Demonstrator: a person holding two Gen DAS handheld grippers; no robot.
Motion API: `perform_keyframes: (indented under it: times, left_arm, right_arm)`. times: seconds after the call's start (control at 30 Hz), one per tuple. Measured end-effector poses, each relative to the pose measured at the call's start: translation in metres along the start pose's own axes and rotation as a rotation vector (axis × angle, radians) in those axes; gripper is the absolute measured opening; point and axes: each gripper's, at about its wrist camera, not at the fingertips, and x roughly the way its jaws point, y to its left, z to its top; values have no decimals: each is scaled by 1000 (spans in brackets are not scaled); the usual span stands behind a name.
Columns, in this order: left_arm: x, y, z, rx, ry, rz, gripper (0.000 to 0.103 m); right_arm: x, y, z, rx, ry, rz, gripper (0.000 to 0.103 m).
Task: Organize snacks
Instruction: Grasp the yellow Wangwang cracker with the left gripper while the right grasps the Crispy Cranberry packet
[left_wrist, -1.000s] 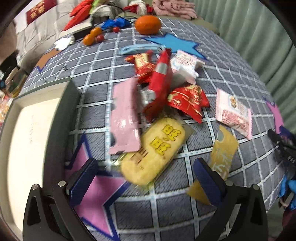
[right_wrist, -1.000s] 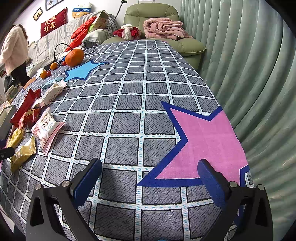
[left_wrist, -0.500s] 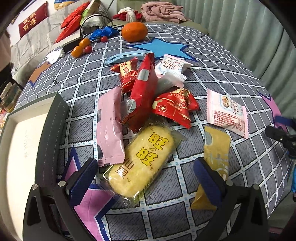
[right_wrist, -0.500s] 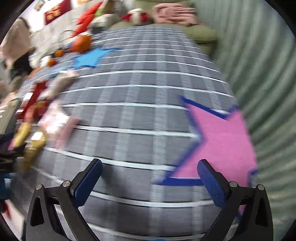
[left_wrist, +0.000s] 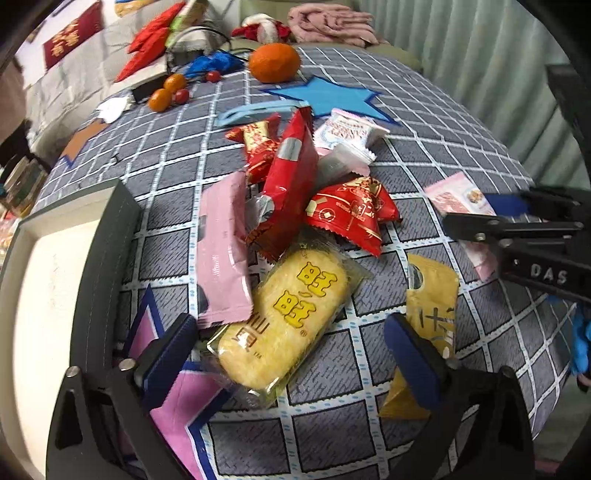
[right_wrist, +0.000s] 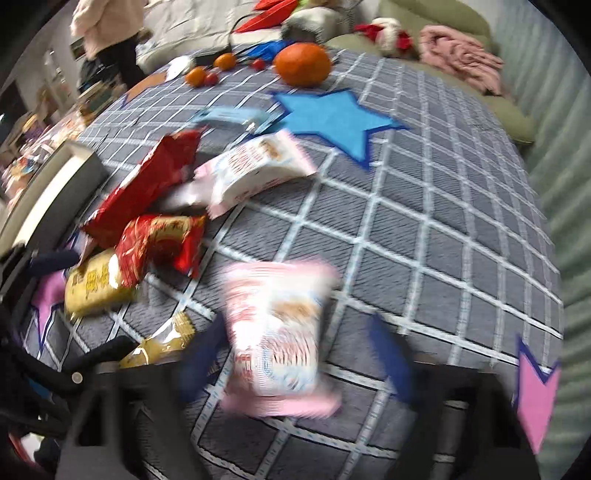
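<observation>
Reaching for the snack pile on the grey checked tablecloth (left_wrist: 424, 155), both claws at work.

Left gripper (left_wrist: 291, 354): jaws spread wide, nothing held. The clear-wrapped yellow rice cracker pack with red characters (left_wrist: 291, 317) lies between the blue pads, its near end about level with them. Contact not certain; the left pad (left_wrist: 170, 350) looks just beside the wrapper's corner and beside the flat pale pink wrapper (left_wrist: 221, 251) that overlaps it.

Right gripper (right_wrist: 295, 365): view badly blurred. Jaws appear well spread either side of the pink-and-white printed biscuit packet (right_wrist: 277, 332), which sits between the blue fingers (right_wrist: 199, 354). Whether they touch the packet, cannot tell. In the left wrist view this claw shows side-on over the same packet (left_wrist: 458, 195).

Rest of heap: long red foil bag (left_wrist: 291, 184), small red and gold sachet (left_wrist: 351, 214), gold-yellow pouch (left_wrist: 432, 295). The grey-rimmed white tray (left_wrist: 107, 258) stands just left of the pile, probably the destination.

Judgement on the step: take one packet per claw.
- Left: straddle the cracker pack across its short width, clear of the pink wrapper's edge, or both will lift.
- Close gently; crackers inside would likely crush.
- Right: settle before closing; grip the packet's body, not the crimped seal, which may slip.
</observation>
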Motion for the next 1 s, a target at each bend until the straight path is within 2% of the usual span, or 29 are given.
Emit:
perform_keyframes:
  times: [0.03,0.1,0.17,0.27,0.33,0.37,0.4,0.43,0.47,0.63,0.7,0.73,0.83,1.0]
  left_arm:
    - [-2,-1,-3,-11,-10,5,91]
    - [-10,-3,-10,-29,-29,13,75]
    - [-19,-6,-20,-36,-33,16,64]
    - [-29,-10,-35,-29,-29,9,58]
    - [-35,-10,-42,-24,-32,8,59]
    - [-36,-8,-44,-28,-31,11,67]
    - [-35,-7,-43,-26,-28,12,79]
    - [-34,-6,-41,-24,-25,15,82]
    - [-31,-4,-36,-23,-17,27,82]
    - [-14,-2,-16,-11,17,10,85]
    - [-9,-4,-7,2,26,1,87]
    - [-7,-6,-5,8,28,-4,88]
    - [0,-11,-1,15,43,-14,102]
    - [1,-15,-2,15,15,-10,103]
  right_arm:
    - [-2,-4,-4,26,-1,0,44]
    - [-9,-14,-19,88,-7,0,44]
    - [-15,-19,-28,122,-4,-9,44]
    - [-26,-25,-49,164,13,-5,44]
    - [-36,-26,-66,180,13,14,44]
    - [-41,-25,-73,183,11,19,46]
    - [-44,-26,-78,189,9,20,60]
    - [-45,-26,-80,198,8,14,71]
    - [-45,-28,-81,206,5,-4,92]
    - [-37,-37,-78,255,12,-38,95]
    - [-31,-36,-76,248,22,-72,103]
    - [-29,-32,-75,230,20,-107,103]
    - [-27,-28,-75,224,-6,-117,103]
    - [-27,-29,-76,227,-10,-118,103]
